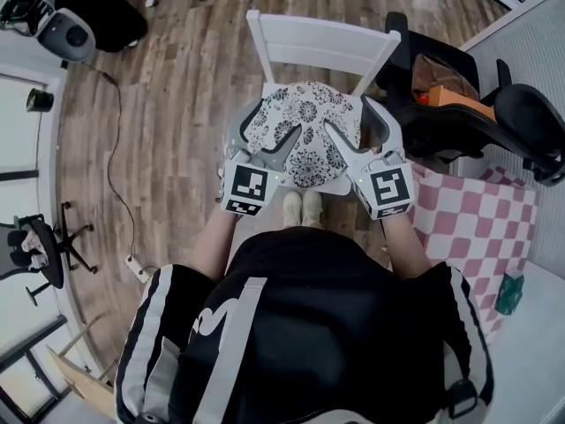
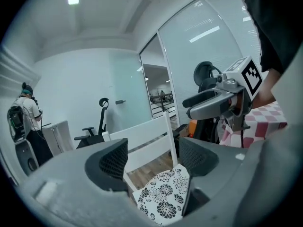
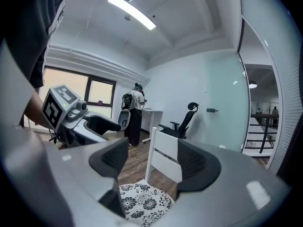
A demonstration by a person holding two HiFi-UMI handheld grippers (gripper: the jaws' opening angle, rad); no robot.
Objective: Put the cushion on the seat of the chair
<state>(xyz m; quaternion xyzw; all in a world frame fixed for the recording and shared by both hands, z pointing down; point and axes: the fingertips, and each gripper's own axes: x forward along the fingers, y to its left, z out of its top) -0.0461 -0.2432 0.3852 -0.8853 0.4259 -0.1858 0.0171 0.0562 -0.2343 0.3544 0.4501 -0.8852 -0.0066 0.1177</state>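
A black-and-white flowered cushion (image 1: 305, 131) lies on the seat of a white wooden chair (image 1: 322, 42) straight in front of me. Both grippers hover over its near edge. My left gripper (image 1: 269, 131) is open above the cushion's left part, and my right gripper (image 1: 351, 120) is open above its right part. In the left gripper view the cushion (image 2: 163, 197) shows low between the wide-apart pads (image 2: 111, 162), with the chair back (image 2: 142, 143) behind. The right gripper view has the cushion (image 3: 142, 202) below its spread jaws, ungripped.
A black office chair (image 1: 459, 104) holding an orange object stands close on the right. A pink checked cloth (image 1: 477, 219) lies at my right. A cable and power strip (image 1: 137, 268) lie on the wood floor at the left. A person (image 3: 134, 112) stands far back.
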